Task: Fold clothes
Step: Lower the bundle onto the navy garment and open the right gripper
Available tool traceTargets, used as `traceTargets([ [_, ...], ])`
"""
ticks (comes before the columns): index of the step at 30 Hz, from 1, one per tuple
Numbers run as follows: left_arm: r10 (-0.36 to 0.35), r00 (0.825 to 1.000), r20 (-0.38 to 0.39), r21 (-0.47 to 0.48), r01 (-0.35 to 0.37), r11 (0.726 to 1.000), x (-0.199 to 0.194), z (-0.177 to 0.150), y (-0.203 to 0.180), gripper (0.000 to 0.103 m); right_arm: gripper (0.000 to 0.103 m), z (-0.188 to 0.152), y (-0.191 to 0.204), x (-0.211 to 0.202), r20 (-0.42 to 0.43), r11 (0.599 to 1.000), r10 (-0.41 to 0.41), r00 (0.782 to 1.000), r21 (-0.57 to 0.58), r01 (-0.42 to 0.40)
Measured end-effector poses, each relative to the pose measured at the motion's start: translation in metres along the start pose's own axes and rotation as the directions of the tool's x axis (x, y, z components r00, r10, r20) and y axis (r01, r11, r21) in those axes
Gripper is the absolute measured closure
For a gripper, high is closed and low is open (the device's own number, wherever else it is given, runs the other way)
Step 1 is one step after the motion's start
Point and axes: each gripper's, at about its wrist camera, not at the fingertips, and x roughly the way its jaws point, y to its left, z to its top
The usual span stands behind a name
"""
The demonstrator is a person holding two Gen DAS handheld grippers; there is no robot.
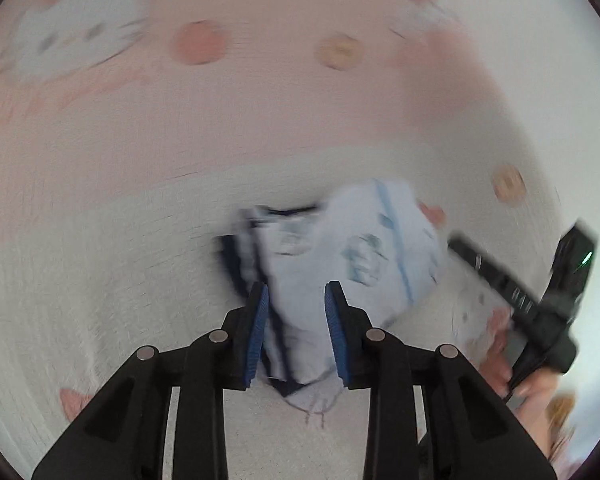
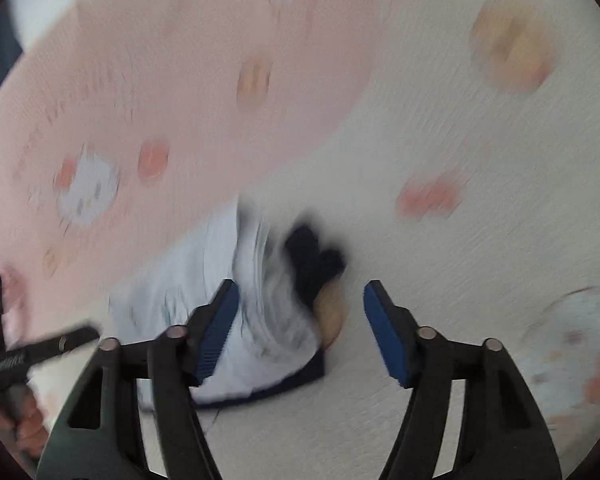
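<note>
Both views are smeared by motion blur, so fine detail is hard to make out. The surface is a pink and white bedspread [image 1: 100, 152] printed with cartoon cat faces and round pink and tan spots; whether it lies on a bed cannot be told.

In the left wrist view, the left gripper [image 1: 296, 300] points steeply down over a small pale blue garment [image 1: 364, 240] with dark navy trim and faint printed motifs. The garment lies bunched on the bedspread, its lower part between the blue-padded fingers [image 1: 256, 332]. The fingers stand partly apart; no clear pinch on the cloth shows, and whether the pads touch it cannot be told. At the right edge, a hand [image 1: 516, 364] grips the black body of the right gripper, cut off by the lens rim; white lettering on it is unreadable.

In the right wrist view, the right gripper [image 2: 300, 296] also tilts downward, fingers [image 2: 388, 340] spread wide and holding nothing. The garment [image 2: 220, 280] lies crumpled, partly behind the left finger and partly in the gap. At the lower left, a hand [image 2: 24, 416] holds the left gripper's body; its writing is too blurred to read.
</note>
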Motion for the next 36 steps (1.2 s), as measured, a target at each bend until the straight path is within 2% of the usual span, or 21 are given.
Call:
traceTargets([
  [1,0.020,1.000,-0.020,0.051,-0.019,0.999,0.010,0.001,-0.006,0.072,0.043,-0.001,0.009,-0.002,0.000,0.999,0.020,1.000,-0.029,-0.020],
  [2,0.040,0.998,-0.038,0.103,-0.036,0.994,0.020,0.002,-0.012,0.072,0.045,-0.004,0.021,0.007,-0.045,0.996,0.051,0.998,-0.068,-0.054],
  [3,0.075,0.995,-0.068,0.144,-0.065,0.987,0.031,0.001,-0.016,0.072,0.046,-0.008,0.032,0.018,-0.095,0.991,0.045,0.995,-0.118,-0.056],
  [4,0.112,0.989,-0.095,0.175,-0.095,0.980,0.040,-0.001,-0.018,0.072,0.046,-0.011,0.035,0.027,-0.122,0.985,-0.004,0.993,-0.174,-0.017],
  [6,0.134,0.984,-0.115,0.224,-0.106,0.969,0.042,-0.006,-0.015,0.072,0.046,-0.016,0.038,0.044,-0.168,0.965,-0.093,0.981,-0.258,0.047],
  [8,0.157,0.978,-0.137,0.251,-0.119,0.961,0.035,-0.011,-0.012,0.072,0.044,-0.012,0.019,0.055,-0.214,0.974,-0.104,0.971,-0.218,0.056],
  [10,0.219,0.965,-0.143,0.288,-0.171,0.942,0.024,-0.016,0.003,0.041,0.037,-0.007,-0.001,0.054,-0.235,0.991,-0.045,0.971,-0.132,0.014],
  [11,0.232,0.965,-0.125,0.286,-0.189,0.940,0.017,-0.016,0.012,0.037,0.037,-0.005,-0.011,0.052,-0.238,0.996,-0.020,0.971,-0.092,-0.002],
  [14,0.175,0.984,-0.029,0.250,-0.162,0.955,-0.011,-0.012,0.019,0.037,0.036,0.002,-0.015,0.038,-0.194,0.999,0.022,0.981,-0.030,-0.029],
  [16,0.125,0.991,0.049,0.278,-0.134,0.951,-0.025,-0.008,0.013,0.037,0.036,0.008,-0.012,0.027,-0.146,0.998,0.061,0.987,-0.017,-0.064],
  [17,0.107,0.992,0.070,0.294,-0.123,0.948,-0.026,-0.005,0.009,0.041,0.036,0.011,-0.011,0.025,-0.130,0.997,0.069,0.989,-0.020,-0.072],
  [19,0.148,0.987,0.056,0.303,-0.158,0.940,0.001,0.008,0.003,0.062,0.036,0.015,-0.010,0.032,-0.132,0.999,0.033,0.991,-0.037,-0.039],
  [20,0.194,0.980,0.035,0.284,-0.196,0.939,0.014,0.020,-0.003,0.071,0.036,0.014,-0.012,0.041,-0.152,0.999,0.006,0.988,-0.037,-0.012],
  [21,0.203,0.979,0.014,0.250,-0.200,0.947,0.023,0.025,-0.007,0.071,0.037,0.014,-0.015,0.050,-0.172,0.999,-0.021,0.985,-0.037,0.015],
  [22,0.177,0.984,-0.004,0.205,-0.173,0.963,0.031,0.027,-0.004,0.071,0.036,0.014,-0.020,0.056,-0.183,0.999,-0.028,0.983,-0.024,0.024],
  [24,0.115,0.993,-0.006,0.137,-0.113,0.984,0.024,0.031,0.009,0.070,0.035,0.013,-0.034,0.056,-0.182,0.999,0.018,0.983,0.042,-0.010],
  [29,0.055,0.998,0.024,0.048,-0.056,0.997,-0.010,0.024,0.030,0.068,0.034,0.010,-0.034,0.045,-0.160,0.997,0.030,0.987,0.075,-0.018],
  [30,0.043,0.999,0.023,0.023,-0.043,0.999,-0.018,0.020,0.036,0.064,0.034,0.010,-0.032,0.042,-0.157,0.997,0.025,0.987,0.078,-0.013],
  [33,0.091,0.995,0.047,-0.009,-0.091,0.996,-0.031,0.017,0.044,0.053,0.032,0.012,-0.010,0.022,-0.139,0.997,0.021,0.990,0.077,-0.011],
  [35,0.164,0.984,0.074,-0.008,-0.164,0.986,-0.049,0.010,0.048,0.048,0.027,0.014,0.011,0.011,-0.133,0.998,0.020,0.991,0.068,-0.011],
  [36,0.203,0.976,0.082,-0.016,-0.203,0.979,-0.062,0.007,0.053,0.047,0.020,0.015,0.022,0.005,-0.131,0.998,0.019,0.991,0.063,-0.011],
])
